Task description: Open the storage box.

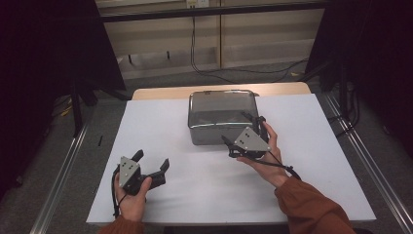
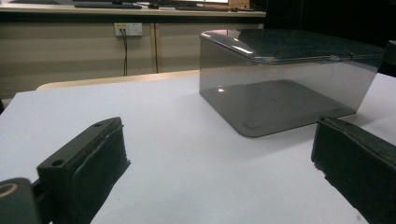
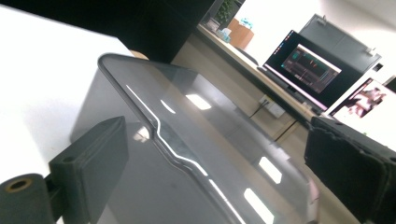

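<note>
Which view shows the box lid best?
The right gripper view: the lid runs close between the open jaws, its rim edge sharp. The high view shows the whole box from above, small, the right tool at its near corner. The left gripper view shows its side, the lid edge-on.

Lab/office: monitors [image 3: 306,67] on bench, wall socket [image 2: 128,29], cables [image 1: 204,63].

A smoky grey, see-through plastic box [image 1: 222,117] with a glossy lid sits at the centre of the frame on a plain white table cover [image 1: 165,122], which leaves a pale wood table edge [image 1: 160,92] showing along the top. Both the left gripper [image 1: 152,163] and the right gripper [image 1: 242,128] are black with a light grey three-cornered plate. The sleeve [image 1: 311,207] at lower right is rust orange.
</note>
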`<state>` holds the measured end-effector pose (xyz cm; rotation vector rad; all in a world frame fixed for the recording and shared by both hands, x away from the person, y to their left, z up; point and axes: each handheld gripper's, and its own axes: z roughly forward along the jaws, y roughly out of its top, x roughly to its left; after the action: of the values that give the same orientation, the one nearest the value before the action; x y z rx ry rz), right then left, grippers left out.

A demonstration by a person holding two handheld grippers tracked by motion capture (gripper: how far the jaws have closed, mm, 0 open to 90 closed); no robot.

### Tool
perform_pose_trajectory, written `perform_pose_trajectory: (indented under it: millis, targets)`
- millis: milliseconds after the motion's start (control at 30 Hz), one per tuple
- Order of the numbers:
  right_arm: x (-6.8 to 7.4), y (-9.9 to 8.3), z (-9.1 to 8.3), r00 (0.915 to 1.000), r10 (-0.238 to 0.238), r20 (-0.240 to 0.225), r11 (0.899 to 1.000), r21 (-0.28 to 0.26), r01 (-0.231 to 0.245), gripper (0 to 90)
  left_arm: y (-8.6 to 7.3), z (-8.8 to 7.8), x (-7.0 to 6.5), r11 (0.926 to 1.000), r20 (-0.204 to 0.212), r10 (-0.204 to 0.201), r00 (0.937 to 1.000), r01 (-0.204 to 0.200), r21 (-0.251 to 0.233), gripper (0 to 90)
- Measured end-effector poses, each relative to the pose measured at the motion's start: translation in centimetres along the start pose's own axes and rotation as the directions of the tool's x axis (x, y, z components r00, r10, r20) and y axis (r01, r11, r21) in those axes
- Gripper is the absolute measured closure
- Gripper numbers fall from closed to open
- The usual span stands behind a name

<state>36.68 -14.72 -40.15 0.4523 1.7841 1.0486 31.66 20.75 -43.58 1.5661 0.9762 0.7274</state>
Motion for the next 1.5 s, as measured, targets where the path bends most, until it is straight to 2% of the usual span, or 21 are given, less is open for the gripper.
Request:
perform_pose_trajectory:
  millis: [100,233,333,433,467,633,700,733,767,800,967,1067,1133,1200,1267,1300,1333,1367,1500]
  targets:
    - [0.1,0.0,0.2,0.9983,-0.058,0.009,0.998,0.004,0.058,7.4,0.0,0.0,0.0,1.0,0.001,0.001,1.0,-0.001,0.001,3.0]
    - [0.3,-0.2,0.3,0.9914,-0.13,0.01,0.991,0.007,0.13,7.9,0.0,0.0,0.0,1.0,0.001,0.002,1.0,-0.002,0.002,3.0]
    - [0.7,-0.2,0.4,0.9735,-0.228,0.019,0.974,0.015,0.227,9.5,0.0,0.0,0.0,1.0,0.001,-0.001,1.0,0.001,0.0,3.0]
    - [1.0,-0.1,0.6,0.9574,-0.288,0.022,0.957,0.025,0.287,11.5,0.0,0.0,0.0,1.0,0.0,0.001,1.0,-0.001,0.001,3.0]
    - [1.1,-0.1,0.7,0.9494,-0.313,0.023,0.949,0.028,0.313,11.7,0.0,0.0,0.0,1.0,0.0,0.001,1.0,-0.001,0.001,3.0]
    - [1.4,-0.3,0.9,0.9334,-0.358,0.025,0.933,0.047,0.357,16.4,0.0,0.0,0.0,1.0,0.001,0.002,1.0,-0.002,0.001,3.0]
    - [1.5,-0.4,1.0,0.9219,-0.387,0.02,0.921,0.058,0.385,16.2,0.0,0.0,0.0,1.0,0.001,0.001,1.0,-0.001,0.002,3.0]
    - [1.5,-0.5,1.1,0.9133,-0.407,0.02,0.912,0.058,0.405,18.0,0.0,0.0,0.0,1.0,0.002,0.001,1.0,-0.001,0.001,3.0]
    - [1.7,-0.6,1.2,0.8955,-0.445,0.02,0.894,0.068,0.443,20.1,0.0,0.0,0.0,1.0,0.002,-0.001,1.0,0.001,0.001,3.0]
    - [1.7,-0.6,1.2,0.8955,-0.445,0.02,0.894,0.068,0.443,20.1,0.0,0.0,0.0,1.0,0.002,0.0,1.0,0.0,0.002,3.0]
    - [1.9,-0.8,1.4,0.8653,-0.501,0.024,0.864,0.079,0.498,24.4,-0.1,0.0,0.0,1.0,0.0,0.0,1.0,0.0,0.002,3.0]
    - [2.3,-0.9,1.5,0.8314,-0.555,0.017,0.829,0.083,0.552,25.6,-0.1,0.1,0.0,1.0,0.0,-0.001,1.0,0.001,0.004,3.0]
    - [2.5,-1.0,1.5,0.8186,-0.574,0.01,0.816,0.092,0.571,31.9,-0.1,0.1,0.0,1.0,-0.001,0.001,1.0,-0.001,0.006,3.0]
    - [2.7,-1.1,1.6,0.8122,-0.583,-0.001,0.808,0.102,0.58,33.5,-0.1,0.0,0.0,1.0,-0.003,0.0,1.0,0.001,0.005,3.0]
    - [2.9,-1.2,1.8,0.7935,-0.608,-0.014,0.788,0.111,0.606,38.8,-0.1,0.0,0.0,1.0,-0.004,0.0,1.0,0.0,0.006,3.0]
    - [3.0,-1.2,1.8,0.789,-0.614,-0.02,0.783,0.112,0.612,39.8,-0.1,0.0,0.0,1.0,-0.004,0.001,1.0,-0.001,0.006,3.0]
    - [3.1,-1.3,1.8,0.7898,-0.613,-0.026,0.783,0.116,0.611,40.3,-0.1,0.0,0.0,1.0,-0.003,0.001,1.0,-0.001,0.006,3.0]
    - [3.2,-1.3,1.9,0.7953,-0.605,-0.033,0.788,0.115,0.605,40.7,-0.1,0.0,0.0,1.0,-0.004,0.004,1.0,-0.004,0.006,3.0]
    - [3.3,-1.2,1.9,0.7876,-0.615,-0.039,0.78,0.118,0.615,48.2,-0.1,0.0,0.0,0.9999,-0.003,0.007,1.0,-0.007,0.011,3.0]
